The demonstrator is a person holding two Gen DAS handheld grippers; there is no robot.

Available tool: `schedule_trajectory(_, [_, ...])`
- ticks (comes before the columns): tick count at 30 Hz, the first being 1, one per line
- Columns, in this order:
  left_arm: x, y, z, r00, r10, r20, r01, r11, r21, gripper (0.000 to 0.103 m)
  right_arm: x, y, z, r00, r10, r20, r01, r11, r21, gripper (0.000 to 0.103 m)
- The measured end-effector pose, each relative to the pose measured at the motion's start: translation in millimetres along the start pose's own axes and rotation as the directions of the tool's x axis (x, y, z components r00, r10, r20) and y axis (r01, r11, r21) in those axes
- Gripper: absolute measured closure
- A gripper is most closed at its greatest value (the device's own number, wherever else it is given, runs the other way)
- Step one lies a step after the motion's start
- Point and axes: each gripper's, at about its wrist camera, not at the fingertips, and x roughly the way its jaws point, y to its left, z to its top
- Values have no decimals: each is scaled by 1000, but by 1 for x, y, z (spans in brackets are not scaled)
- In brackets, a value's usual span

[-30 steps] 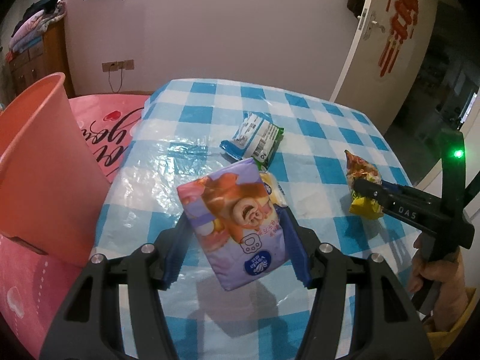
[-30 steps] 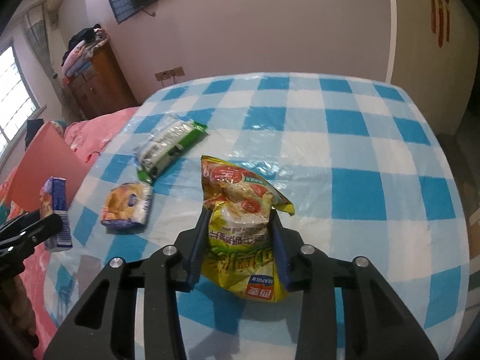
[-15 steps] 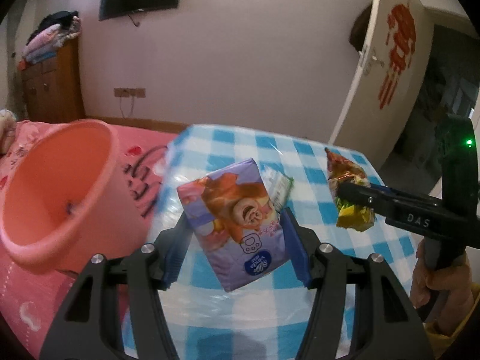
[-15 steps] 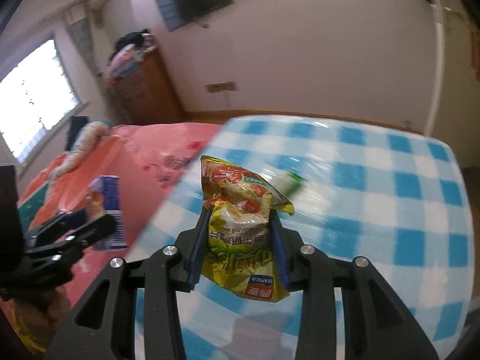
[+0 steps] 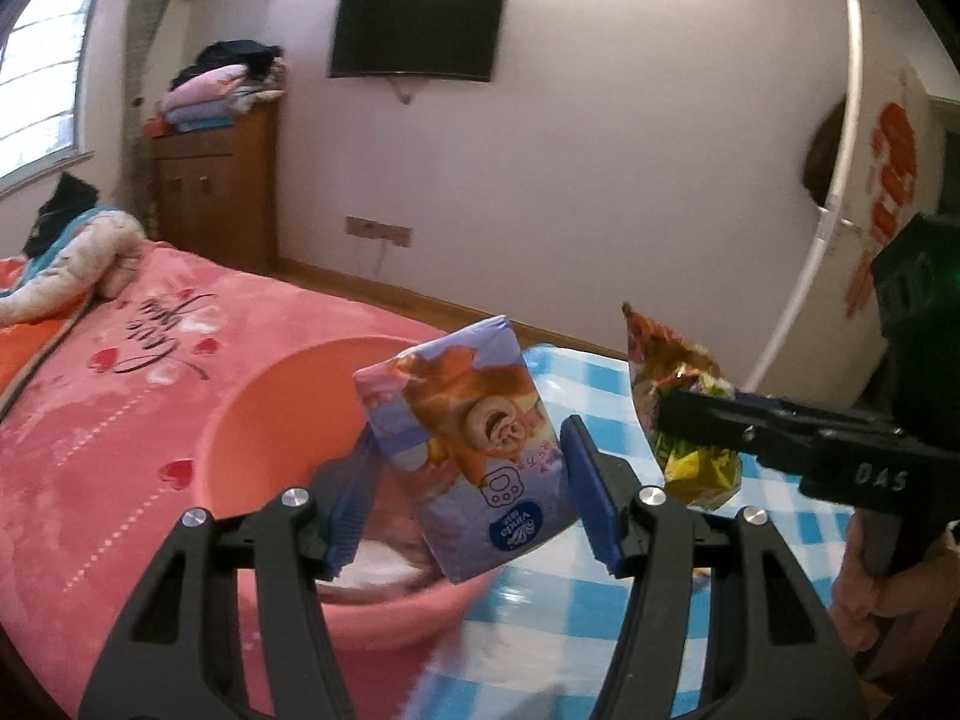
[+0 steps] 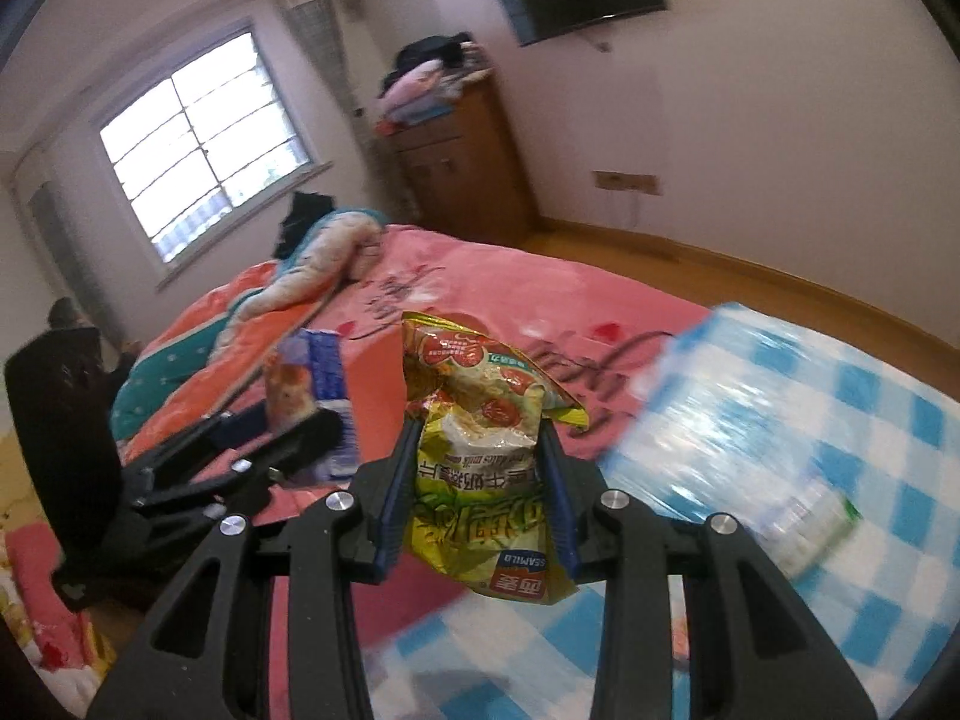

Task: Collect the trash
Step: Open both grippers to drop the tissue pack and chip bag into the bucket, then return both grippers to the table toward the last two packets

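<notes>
**Both grippers carry trash by the pink bin**

Left wrist view: the left gripper [image 5: 474, 486] has its jaws clamped on a purple tissue pack [image 5: 468, 468], held above the pink bin [image 5: 252, 420].

Right wrist view: the right gripper [image 6: 477, 492] grips a yellow-green snack bag [image 6: 480, 468] over the checkered surface [image 6: 840, 480] edge, beside the bed [image 6: 480, 276].

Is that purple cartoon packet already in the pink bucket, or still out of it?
Out. The purple cartoon tissue packet is clamped between the left gripper's blue fingers, held in the air in front of the round pink plastic bucket's open mouth.
</notes>
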Motion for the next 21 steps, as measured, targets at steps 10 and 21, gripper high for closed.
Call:
schedule_trajectory(10, [40, 51, -1, 994, 85, -68, -91, 992, -87, 42, 75, 22, 34, 995, 95, -34, -95, 995, 12, 59])
schedule_trajectory(21, [42, 51, -19, 987, 150, -55, -155, 984, -91, 20, 49, -11, -1, 999, -13, 39, 9, 995, 98, 17])
